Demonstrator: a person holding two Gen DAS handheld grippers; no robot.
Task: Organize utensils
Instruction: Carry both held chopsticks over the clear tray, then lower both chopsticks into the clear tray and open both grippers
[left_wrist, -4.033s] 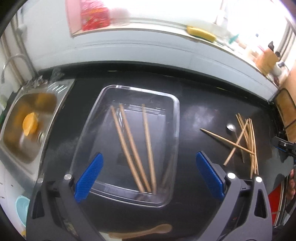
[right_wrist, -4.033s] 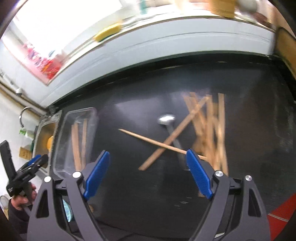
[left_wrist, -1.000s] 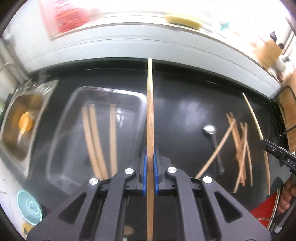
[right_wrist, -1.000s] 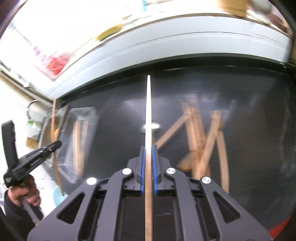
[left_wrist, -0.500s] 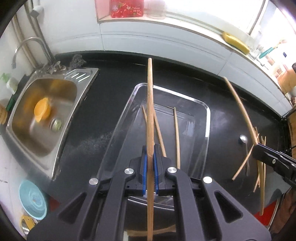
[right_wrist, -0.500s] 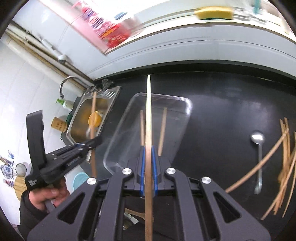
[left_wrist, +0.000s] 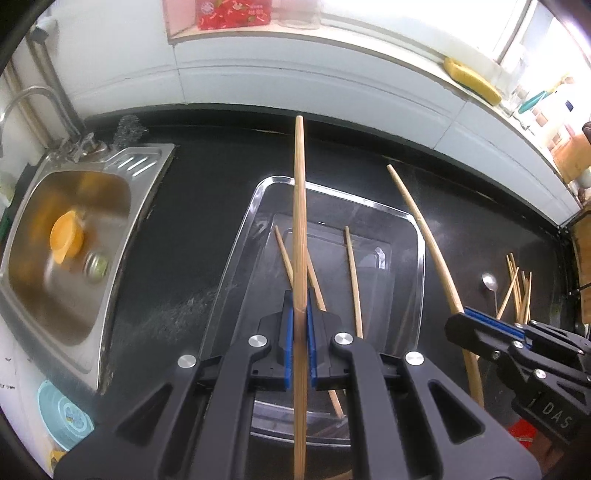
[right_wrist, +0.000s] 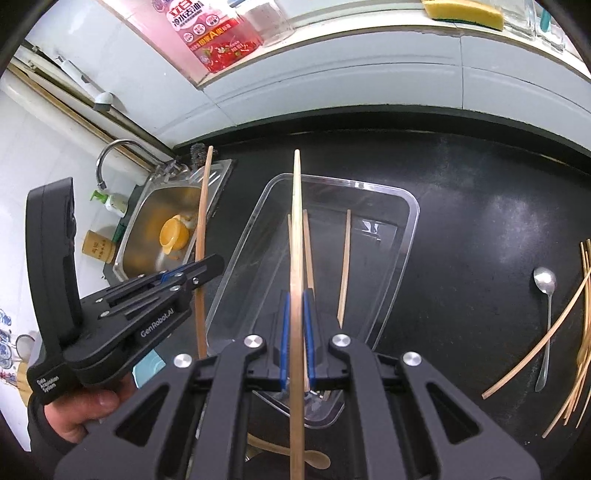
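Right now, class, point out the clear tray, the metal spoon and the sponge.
clear tray (right_wrist: 408, 206), right wrist view, far right rim corner.
metal spoon (right_wrist: 545, 279), right wrist view, bowl.
sponge (left_wrist: 471, 79), left wrist view, yellow middle.

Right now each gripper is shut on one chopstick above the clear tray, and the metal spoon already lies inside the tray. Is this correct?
Not quite. The metal spoon lies on the black counter beside the loose chopsticks, outside the clear tray, as the right wrist view shows. The left gripper and right gripper are each shut on one chopstick.
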